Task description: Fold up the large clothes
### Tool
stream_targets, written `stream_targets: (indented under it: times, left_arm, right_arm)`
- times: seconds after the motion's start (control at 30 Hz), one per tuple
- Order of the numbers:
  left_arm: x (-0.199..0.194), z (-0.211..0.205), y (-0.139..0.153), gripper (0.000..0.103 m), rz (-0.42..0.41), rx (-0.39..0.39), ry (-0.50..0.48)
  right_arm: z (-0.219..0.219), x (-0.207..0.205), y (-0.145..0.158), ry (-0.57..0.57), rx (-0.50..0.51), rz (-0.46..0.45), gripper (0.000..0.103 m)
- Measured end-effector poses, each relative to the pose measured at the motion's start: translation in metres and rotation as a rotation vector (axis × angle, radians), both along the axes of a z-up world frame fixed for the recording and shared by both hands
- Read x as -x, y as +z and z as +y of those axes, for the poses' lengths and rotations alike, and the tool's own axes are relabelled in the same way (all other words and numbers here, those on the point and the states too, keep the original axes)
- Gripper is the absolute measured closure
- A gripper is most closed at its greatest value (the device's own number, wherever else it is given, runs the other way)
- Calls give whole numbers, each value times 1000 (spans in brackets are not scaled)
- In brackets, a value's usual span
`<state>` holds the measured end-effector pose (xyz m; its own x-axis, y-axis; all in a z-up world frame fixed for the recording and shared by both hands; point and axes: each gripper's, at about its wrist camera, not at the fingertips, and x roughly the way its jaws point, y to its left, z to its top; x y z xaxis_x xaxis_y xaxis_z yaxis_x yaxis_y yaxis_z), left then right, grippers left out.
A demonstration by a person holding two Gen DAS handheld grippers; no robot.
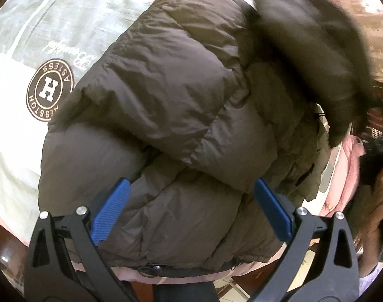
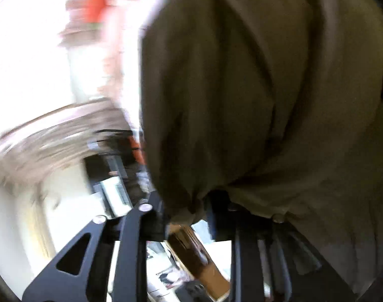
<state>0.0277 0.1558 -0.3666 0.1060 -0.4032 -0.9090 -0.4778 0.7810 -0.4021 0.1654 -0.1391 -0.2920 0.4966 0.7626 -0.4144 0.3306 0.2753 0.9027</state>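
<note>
Tongs (image 1: 191, 211) over puffy brown jacket (image 1: 166, 105)

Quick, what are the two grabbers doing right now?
Left gripper: open, its pads on either side of the brown puffy jacket.
Right gripper: closed, pinching a fold of the jacket.

1. The left gripper (image 1: 191, 207) is built from black angular arms with triangular cut-outs.
2. Blue ribbed pads (image 1: 110, 211) are fitted on the inner faces of its fingers.
3. Round silver screws (image 1: 81, 210) are set at the joints.
4. The right gripper (image 2: 188, 216) is made of the same black arms, and silver screws are seen there too.
</note>
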Motion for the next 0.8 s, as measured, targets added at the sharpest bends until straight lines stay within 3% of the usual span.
stream_targets:
  times: [0.07,0.13,0.2,0.33,0.47,0.63,0.73,0.8]
  left_arm:
    - [3,2,3,3,-8,-3,1]
    - [2,4,7,3,-18,-9,-1]
    - [-4,8,15,3,-27,-13,-2]
    - [-10,8,20,3,-43,-23,-7]
    - [-17,-5,21,3,-44,-31,-40]
    - [-27,-32,26,3,-53,-42,-92]
    - [-40,-51,37,3,-81,-59,-136]
    - [-48,-58,47,3,-104,-67,-155]
  right_arm:
    - [-14,7,46,27,102,-211,85]
    - [-26,23,69,72,162,-299,85]
    - [-47,49,76,116,184,-320,85]
    - [-76,102,53,190,251,-238,85]
    - [-86,168,-12,275,402,-2,85]
    - [-75,192,-54,314,435,125,84]
    - [-71,187,-51,321,530,151,24]
    - [-81,189,-42,301,528,129,19]
